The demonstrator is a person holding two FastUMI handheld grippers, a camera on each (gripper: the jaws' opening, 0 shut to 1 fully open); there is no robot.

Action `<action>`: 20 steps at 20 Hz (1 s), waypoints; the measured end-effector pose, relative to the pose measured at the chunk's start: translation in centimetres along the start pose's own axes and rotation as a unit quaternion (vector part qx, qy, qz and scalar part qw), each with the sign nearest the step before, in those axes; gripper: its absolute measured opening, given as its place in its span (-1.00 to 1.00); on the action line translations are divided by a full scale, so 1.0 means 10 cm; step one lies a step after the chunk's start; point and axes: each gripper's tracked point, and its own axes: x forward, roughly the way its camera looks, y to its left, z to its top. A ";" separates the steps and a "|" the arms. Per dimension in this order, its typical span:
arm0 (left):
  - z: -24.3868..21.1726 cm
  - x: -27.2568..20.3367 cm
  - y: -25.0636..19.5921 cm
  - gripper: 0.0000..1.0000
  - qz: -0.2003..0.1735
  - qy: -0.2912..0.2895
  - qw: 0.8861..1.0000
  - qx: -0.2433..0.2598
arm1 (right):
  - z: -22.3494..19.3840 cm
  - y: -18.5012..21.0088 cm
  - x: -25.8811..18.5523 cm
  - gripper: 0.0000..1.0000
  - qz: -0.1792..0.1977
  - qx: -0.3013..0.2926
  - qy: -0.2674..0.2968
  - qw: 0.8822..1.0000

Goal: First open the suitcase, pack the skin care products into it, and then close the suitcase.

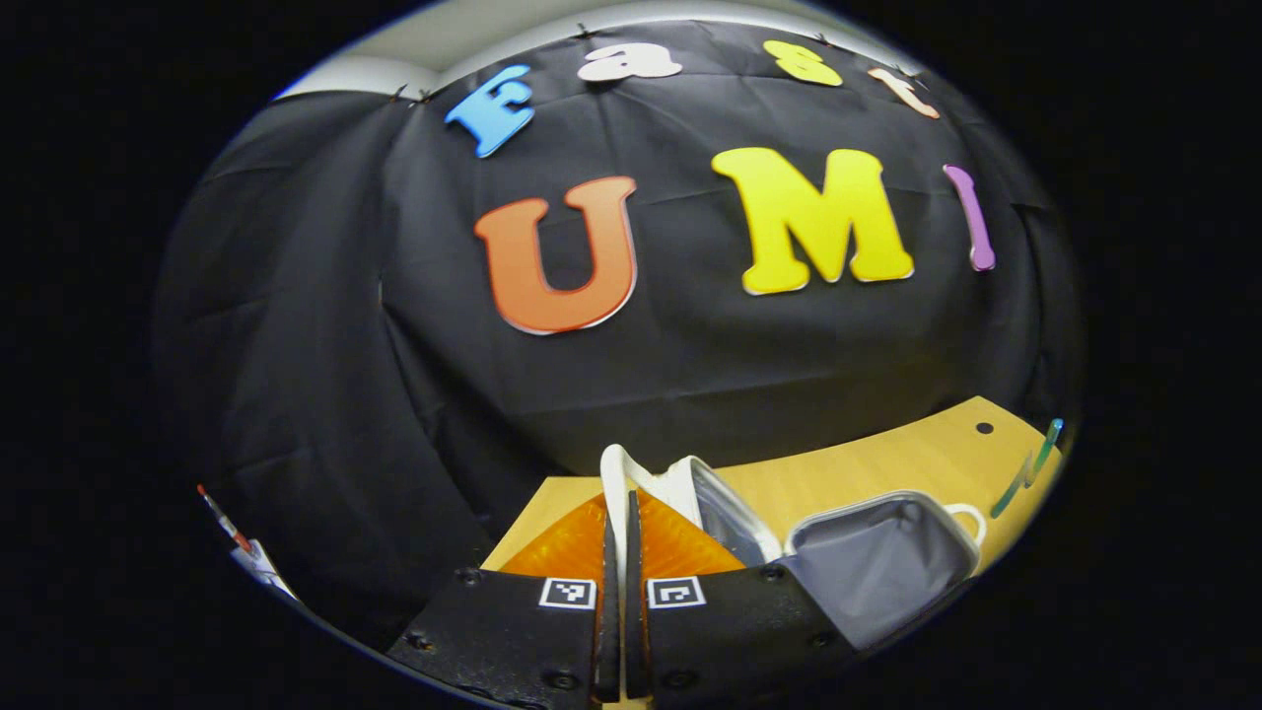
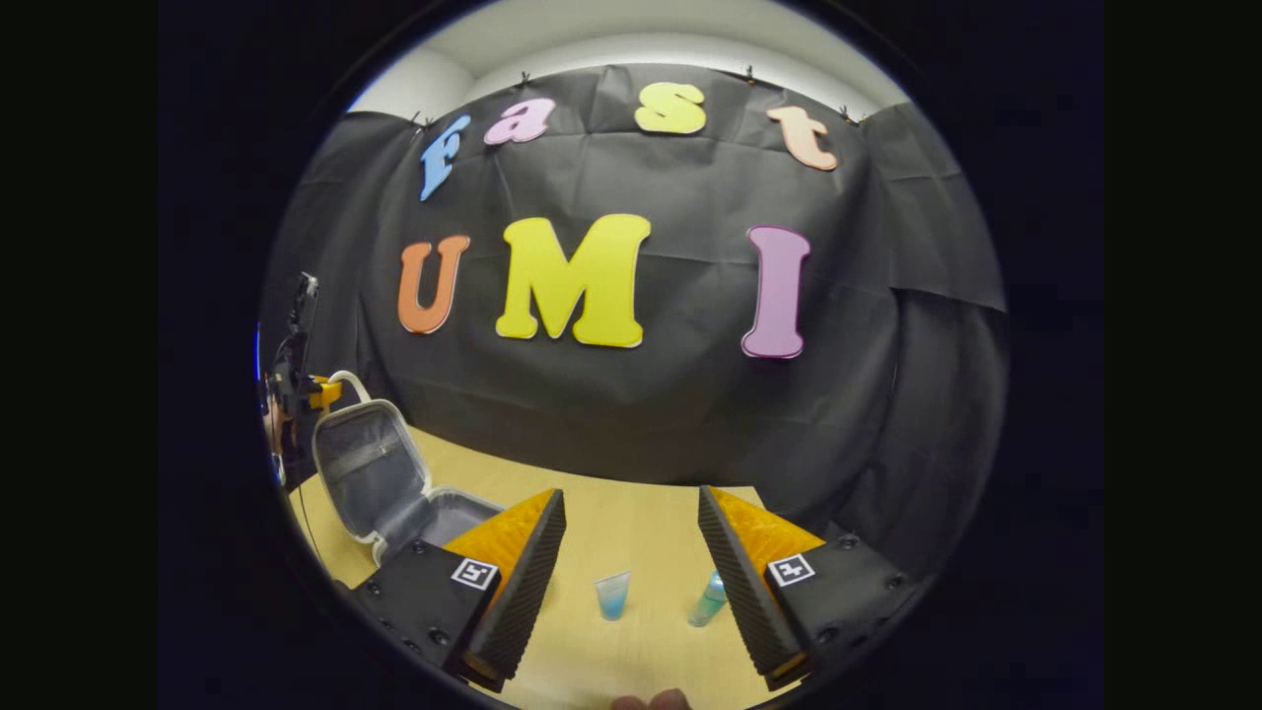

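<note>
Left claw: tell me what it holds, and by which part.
The left claw is shut on the open suitcase's lid, gripping its white rim at the upper edge.

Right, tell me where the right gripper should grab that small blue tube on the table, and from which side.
Take the small blue tube across its narrower lower body, coming straight ahead and down. It seems to stand upright on the table, apart from the green bottle, and it sits between the open fingers of the right gripper, so little sideways shift should be needed.

black cloth wall (image 2: 631, 414), wooden table (image 2: 631, 523)
</note>
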 end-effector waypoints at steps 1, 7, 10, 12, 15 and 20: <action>-0.23 0.13 0.16 -0.89 0.005 0.021 1.000 -0.015 | -0.03 0.08 0.01 0.59 0.001 -0.004 0.007 1.000; -1.34 0.61 0.35 -0.87 0.002 0.149 0.979 -0.135 | -0.09 0.37 0.10 0.61 -0.012 -0.043 0.033 0.998; -1.61 0.69 0.26 -0.84 -0.015 0.167 0.972 -0.164 | -0.13 0.48 0.13 0.61 -0.010 -0.055 0.043 0.998; -1.72 0.72 0.25 -0.80 -0.021 0.176 0.967 -0.182 | -0.19 0.51 0.14 0.61 -0.011 -0.052 0.051 0.997; -1.76 0.72 0.27 -0.67 -0.018 0.172 0.965 -0.197 | -0.22 0.55 0.15 0.61 -0.013 -0.050 0.054 0.997; -1.68 0.61 0.46 -0.02 0.018 0.160 0.972 -0.170 | -0.22 0.47 0.17 0.62 -0.018 -0.041 0.050 0.998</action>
